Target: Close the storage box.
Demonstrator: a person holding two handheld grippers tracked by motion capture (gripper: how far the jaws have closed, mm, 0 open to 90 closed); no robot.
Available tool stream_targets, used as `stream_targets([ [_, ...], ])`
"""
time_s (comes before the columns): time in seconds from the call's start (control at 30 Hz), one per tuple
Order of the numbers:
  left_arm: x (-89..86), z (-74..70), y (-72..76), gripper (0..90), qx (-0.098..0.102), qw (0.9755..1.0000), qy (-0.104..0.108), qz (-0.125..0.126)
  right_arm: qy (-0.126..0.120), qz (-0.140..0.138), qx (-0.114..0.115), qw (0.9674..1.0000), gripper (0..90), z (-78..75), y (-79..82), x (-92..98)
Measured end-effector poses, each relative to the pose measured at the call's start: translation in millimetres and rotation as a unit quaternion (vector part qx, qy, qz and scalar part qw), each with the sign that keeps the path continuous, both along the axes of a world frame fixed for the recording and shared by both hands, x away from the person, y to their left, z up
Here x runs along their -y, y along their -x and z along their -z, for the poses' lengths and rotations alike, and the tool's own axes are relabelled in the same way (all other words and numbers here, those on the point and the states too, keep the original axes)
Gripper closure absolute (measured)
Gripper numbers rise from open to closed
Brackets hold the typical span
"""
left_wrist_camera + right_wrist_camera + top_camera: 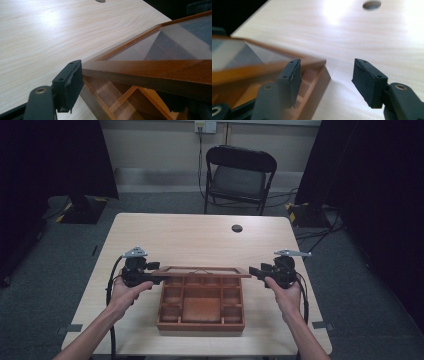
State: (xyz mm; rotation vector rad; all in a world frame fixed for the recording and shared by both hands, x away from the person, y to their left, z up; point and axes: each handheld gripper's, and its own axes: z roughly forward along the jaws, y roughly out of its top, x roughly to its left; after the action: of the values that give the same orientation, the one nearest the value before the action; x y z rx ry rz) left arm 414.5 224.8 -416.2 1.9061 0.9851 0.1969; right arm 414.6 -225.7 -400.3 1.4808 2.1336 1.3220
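Both tongs flank the raised glass lid [200, 270] of the wooden box [201, 310]: left gripper [150, 278] is apart around its frame corner, right gripper [256, 271] open just beside. Pale table [190, 237], black chair [241, 175] behind.

A pale wood-grain counter [150, 235] stands on grey carpet [60, 265], with a round cable hole [237, 228] near its far edge. Behind it is a black folding chair [240, 175] against a light wall [155, 142] that bears a socket [205, 126]. Dark curtains [50, 155] hang on both sides.
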Motion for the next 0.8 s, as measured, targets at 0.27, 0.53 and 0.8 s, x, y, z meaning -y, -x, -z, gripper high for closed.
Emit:
stream_targets([
  [0.27, 2.3, -4.6, 8.9, 24.7, 0.009, 0.9997, -0.012, 0.019, -0.022, -0.048, 0.026, 0.9983, 39.2, -31.1, 1.8, -11.1],
  [0.53, -0.5, 1.6, 13.8, 19.7, 0.011, 0.9998, 0.000, 0.016, -0.038, -0.141, 0.046, 0.9882, 48.3, -62.6, 11.7, -50.6],
  [0.8, -1.1, 1.4, 14.3, 18.7, 0.012, 0.9998, -0.007, 0.013, -0.068, -0.223, 0.047, 0.9713, 52.1, -77.8, 18.5, -87.7],
])
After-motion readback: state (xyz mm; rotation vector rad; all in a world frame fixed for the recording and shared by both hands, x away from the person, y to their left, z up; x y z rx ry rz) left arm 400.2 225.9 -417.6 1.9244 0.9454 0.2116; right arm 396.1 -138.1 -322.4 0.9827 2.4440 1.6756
